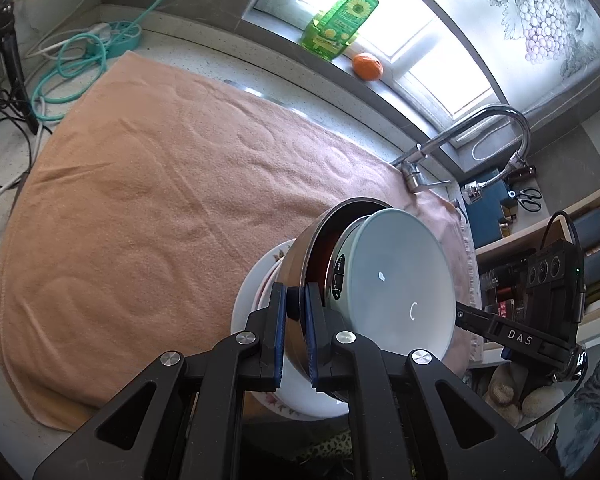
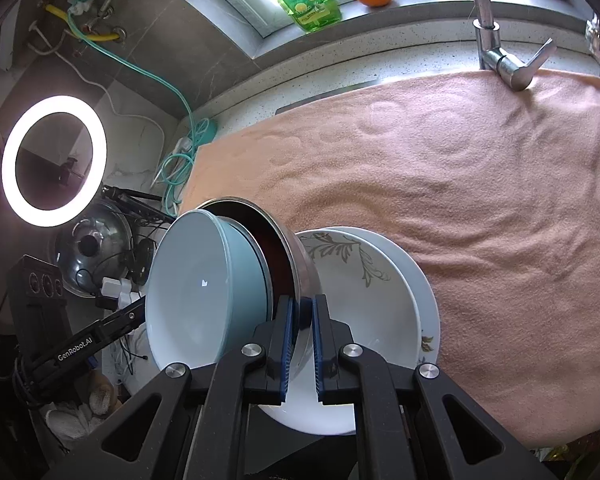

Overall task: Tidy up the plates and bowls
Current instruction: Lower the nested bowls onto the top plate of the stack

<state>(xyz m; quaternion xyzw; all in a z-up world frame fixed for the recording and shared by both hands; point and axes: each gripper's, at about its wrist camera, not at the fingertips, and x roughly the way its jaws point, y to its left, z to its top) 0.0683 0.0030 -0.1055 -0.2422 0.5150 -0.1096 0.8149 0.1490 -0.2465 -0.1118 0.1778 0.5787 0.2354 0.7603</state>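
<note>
A stack is held between both grippers above an orange towel [image 1: 148, 184]: a pale blue bowl [image 1: 400, 276] nested in a steel bowl [image 1: 300, 256], with white floral plates [image 1: 256, 296] under them. My left gripper [image 1: 296, 308] is shut on the steel bowl's rim. In the right wrist view the blue bowl [image 2: 196, 284] sits in the steel bowl [image 2: 296, 256] over the floral plates [image 2: 364, 280]. My right gripper [image 2: 302, 320] is shut on the steel bowl's rim on the opposite side. The other gripper shows in each view [image 1: 512, 334] [image 2: 80, 352].
A faucet [image 1: 480, 136] stands at the towel's far edge. A green soap bottle [image 1: 340, 20] and an orange [image 1: 367, 66] sit on the windowsill. Cables and a teal power strip [image 1: 112, 38] lie left. A ring light [image 2: 54, 160] and pot lid [image 2: 96, 248] stand beyond the counter.
</note>
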